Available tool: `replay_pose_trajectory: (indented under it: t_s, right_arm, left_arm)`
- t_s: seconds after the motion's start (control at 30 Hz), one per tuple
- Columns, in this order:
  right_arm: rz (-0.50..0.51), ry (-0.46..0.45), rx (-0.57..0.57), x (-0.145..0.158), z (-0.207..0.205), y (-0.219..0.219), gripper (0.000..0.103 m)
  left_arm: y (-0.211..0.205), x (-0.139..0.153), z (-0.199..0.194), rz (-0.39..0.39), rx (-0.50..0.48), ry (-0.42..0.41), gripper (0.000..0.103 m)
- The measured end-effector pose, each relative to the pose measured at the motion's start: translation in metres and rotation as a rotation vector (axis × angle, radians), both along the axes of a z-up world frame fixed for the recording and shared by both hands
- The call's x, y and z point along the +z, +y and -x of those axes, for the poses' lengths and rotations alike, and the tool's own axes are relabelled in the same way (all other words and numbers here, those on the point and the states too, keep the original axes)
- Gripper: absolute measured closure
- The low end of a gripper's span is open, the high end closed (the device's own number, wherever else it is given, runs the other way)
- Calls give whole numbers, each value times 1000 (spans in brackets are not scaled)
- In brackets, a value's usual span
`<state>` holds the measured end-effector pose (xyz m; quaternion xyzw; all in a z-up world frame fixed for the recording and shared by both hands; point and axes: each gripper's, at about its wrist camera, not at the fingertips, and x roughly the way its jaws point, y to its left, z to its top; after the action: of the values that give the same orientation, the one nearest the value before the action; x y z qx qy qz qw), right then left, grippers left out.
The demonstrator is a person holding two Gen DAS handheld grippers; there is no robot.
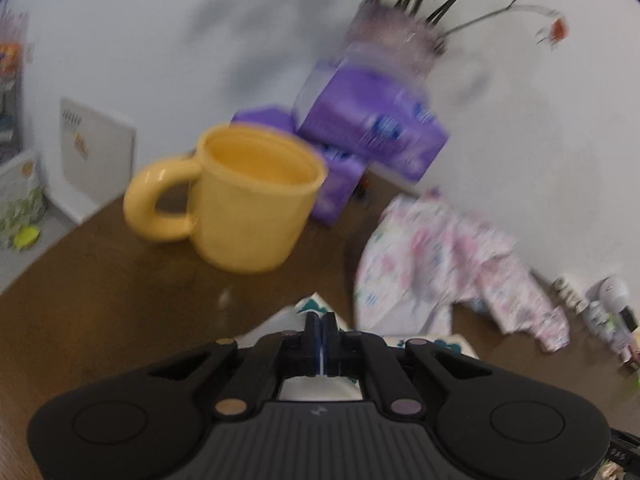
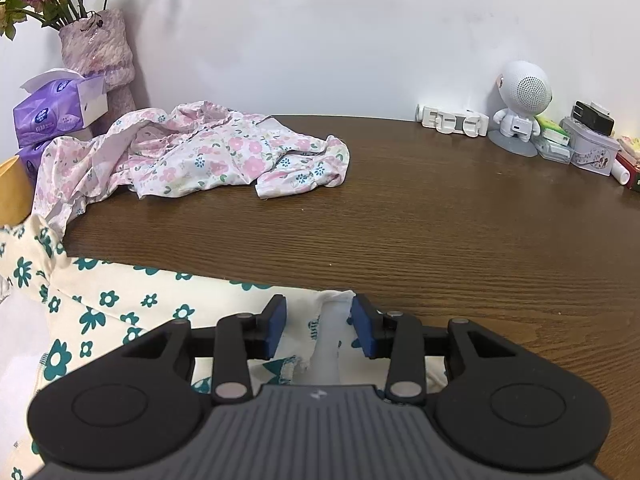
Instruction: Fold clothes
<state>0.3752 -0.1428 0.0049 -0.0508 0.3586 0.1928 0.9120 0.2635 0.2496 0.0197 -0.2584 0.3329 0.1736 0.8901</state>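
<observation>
You are working on a dark brown wood-grain table (image 2: 440,220) pushed against a plain white wall (image 2: 320,32). Your left gripper (image 1: 321,322) has its jaws pressed together on a fold of the cream garment with teal flowers (image 2: 120,308), which lies along the near edge of the table. Your right gripper (image 2: 319,326) stands part open over a corner of the same cloth; a ridge of fabric rises between its blue pads (image 2: 276,328), and you cannot tell from here whether they press on it. A second garment, pink floral (image 2: 200,152), sits crumpled further back near the wall. To the left of it stand purple tissue packs (image 2: 52,112), a vase of dried flowers (image 2: 100,48) and a yellow mug (image 1: 248,200); the left wrist view is blurred. On the far right along the wall you have a small white robot-shaped figure (image 2: 520,108), a white plastic bracket (image 2: 452,120) and a few boxes and tins (image 2: 588,148)
</observation>
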Motion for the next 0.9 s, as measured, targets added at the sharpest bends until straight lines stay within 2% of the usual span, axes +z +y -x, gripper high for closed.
replay_pose_trajectory:
  t_s: [0.07, 0.13, 0.2, 0.23, 0.27, 0.33, 0.43, 0.47, 0.5, 0.57, 0.6, 0.73, 0.9]
  right_arm:
    - [-1, 0, 1, 0, 0, 0, 66]
    - [-1, 1, 2, 0, 0, -1, 66]
    - [-1, 1, 2, 0, 0, -1, 66]
    - [0, 0, 1, 0, 0, -1, 66]
    - [1, 0, 1, 0, 0, -1, 66]
    - [3, -2, 1, 0, 0, 0, 66]
    - [4, -2, 1, 1, 0, 1, 66]
    - [4, -2, 1, 1, 0, 1, 66]
    - [4, -2, 1, 1, 0, 1, 66]
    - [4, -2, 2, 0, 0, 1, 66]
    - [4, -2, 2, 0, 0, 1, 66]
    - [6, -2, 3, 0, 0, 1, 66]
    - [8, -4, 2, 0, 1, 1, 66]
  left_arm:
    - [5, -1, 1, 27, 21, -14, 100]
    - [12, 2, 6, 66, 54, -60, 92]
    - [18, 5, 9, 77, 72, -106, 76]
    - [21, 5, 8, 85, 73, -105, 62]
    - [22, 4, 5, 94, 66, -93, 58]
    - [24, 2, -6, 105, 42, -54, 58]
    - [18, -3, -27, 53, 11, 24, 60]
    - [14, -4, -32, 21, 3, 42, 65]
    - [10, -4, -37, -19, 2, 65, 70]
    - [0, -4, -46, -111, 9, 120, 92]
    - [-5, -4, -48, -156, 12, 149, 98]
    - [-17, -3, -42, -261, -20, 195, 102]
    - [-9, -3, -17, -289, -57, 220, 101]
